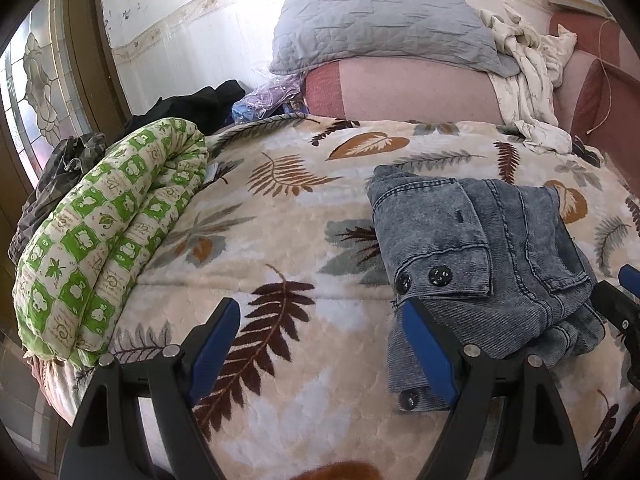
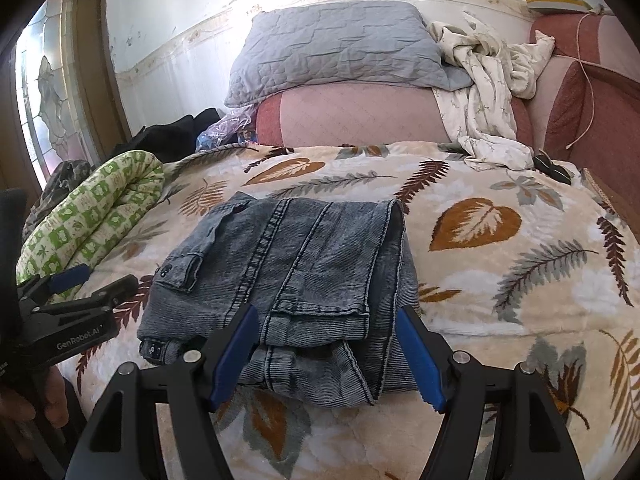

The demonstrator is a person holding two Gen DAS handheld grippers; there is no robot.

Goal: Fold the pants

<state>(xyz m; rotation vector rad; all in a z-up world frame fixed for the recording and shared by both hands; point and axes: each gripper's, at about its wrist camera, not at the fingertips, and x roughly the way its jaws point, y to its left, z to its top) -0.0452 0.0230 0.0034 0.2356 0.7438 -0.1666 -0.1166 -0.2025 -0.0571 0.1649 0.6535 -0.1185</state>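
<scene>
Grey-blue denim pants (image 2: 296,280) lie folded into a compact stack on a leaf-patterned blanket (image 2: 500,280). In the left wrist view the pants (image 1: 480,248) sit to the right, with two black buttons on a pocket flap. My left gripper (image 1: 324,332) is open and empty over the blanket, its right finger at the stack's left edge. It also shows in the right wrist view (image 2: 100,278) at the left. My right gripper (image 2: 326,344) is open, fingers standing either side of the stack's near edge, holding nothing. Its tip shows at the right edge of the left wrist view (image 1: 616,292).
A rolled green-and-white quilt (image 1: 104,240) lies at the bed's left edge. A grey pillow (image 2: 336,48) and crumpled white cloth (image 2: 488,92) rest on a pink headboard cushion (image 2: 360,120). Dark clothes (image 1: 192,108) and a plastic bag (image 1: 264,100) sit at the back left.
</scene>
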